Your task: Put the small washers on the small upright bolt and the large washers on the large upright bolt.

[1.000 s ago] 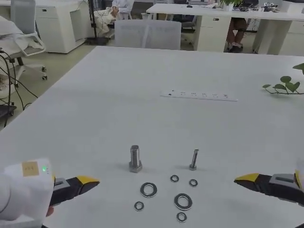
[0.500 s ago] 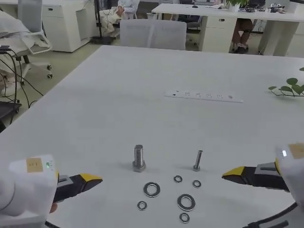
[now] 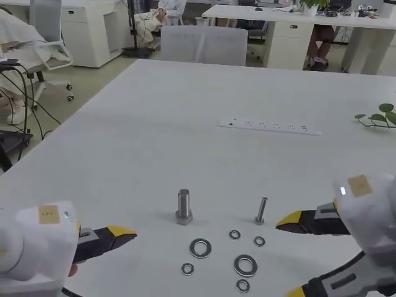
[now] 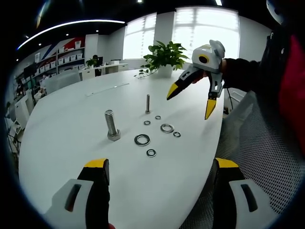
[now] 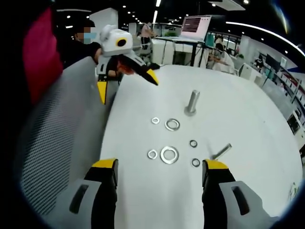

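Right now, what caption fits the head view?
Left gripper and right gripper, both open, flank six washers, large bolt and small bolt.

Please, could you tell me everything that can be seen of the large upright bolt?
The large bolt is grey and looks like metal, with a threaded shank and a wider head. It stands upright on its head on the white table, left of the small bolt in the head view. No washer is on it; the nearest large washer lies flat in front of it, apart. Only the table touches it.
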The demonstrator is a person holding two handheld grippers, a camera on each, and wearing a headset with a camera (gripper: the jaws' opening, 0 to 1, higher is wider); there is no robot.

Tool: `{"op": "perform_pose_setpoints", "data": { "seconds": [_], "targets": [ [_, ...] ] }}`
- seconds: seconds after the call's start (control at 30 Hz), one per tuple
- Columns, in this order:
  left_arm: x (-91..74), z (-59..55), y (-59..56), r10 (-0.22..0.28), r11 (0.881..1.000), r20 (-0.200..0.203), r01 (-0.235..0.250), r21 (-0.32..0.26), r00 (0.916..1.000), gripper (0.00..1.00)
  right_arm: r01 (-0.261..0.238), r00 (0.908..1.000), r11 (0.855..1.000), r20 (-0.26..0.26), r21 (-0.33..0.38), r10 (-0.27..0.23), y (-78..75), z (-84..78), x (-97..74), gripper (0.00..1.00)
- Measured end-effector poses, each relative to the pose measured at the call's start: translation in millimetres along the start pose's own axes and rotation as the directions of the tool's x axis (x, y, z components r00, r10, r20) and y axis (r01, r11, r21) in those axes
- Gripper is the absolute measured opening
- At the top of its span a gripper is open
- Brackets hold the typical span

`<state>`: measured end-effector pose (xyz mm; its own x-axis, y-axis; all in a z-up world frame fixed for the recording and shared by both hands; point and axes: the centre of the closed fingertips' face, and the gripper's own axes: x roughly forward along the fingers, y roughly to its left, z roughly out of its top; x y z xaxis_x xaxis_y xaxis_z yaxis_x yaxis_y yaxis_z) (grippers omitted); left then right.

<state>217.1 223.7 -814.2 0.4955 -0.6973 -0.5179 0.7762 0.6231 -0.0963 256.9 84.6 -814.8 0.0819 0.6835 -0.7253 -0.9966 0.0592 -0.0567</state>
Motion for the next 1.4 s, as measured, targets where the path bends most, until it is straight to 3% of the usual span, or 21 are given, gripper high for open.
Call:
{"op": "perform_pose_setpoints", "data": {
  "seconds": [0.77,1.4],
  "targets": [
    [-1.6,2.7,1.4,0.014,1.0,0.014,-0.014,-0.002,0.9998,0.89,-0.053,0.9918,0.991,-0.122,-0.124,0.038,-11.9,3.8,11.0,0.64],
    [-2.2,4.2,6.0,0.029,1.0,0.025,-0.029,-0.012,0.9993,0.89,-0.139,0.9664,0.968,-0.242,-0.21,0.087,-20.6,1.7,21.4,0.53]
  ]
}}
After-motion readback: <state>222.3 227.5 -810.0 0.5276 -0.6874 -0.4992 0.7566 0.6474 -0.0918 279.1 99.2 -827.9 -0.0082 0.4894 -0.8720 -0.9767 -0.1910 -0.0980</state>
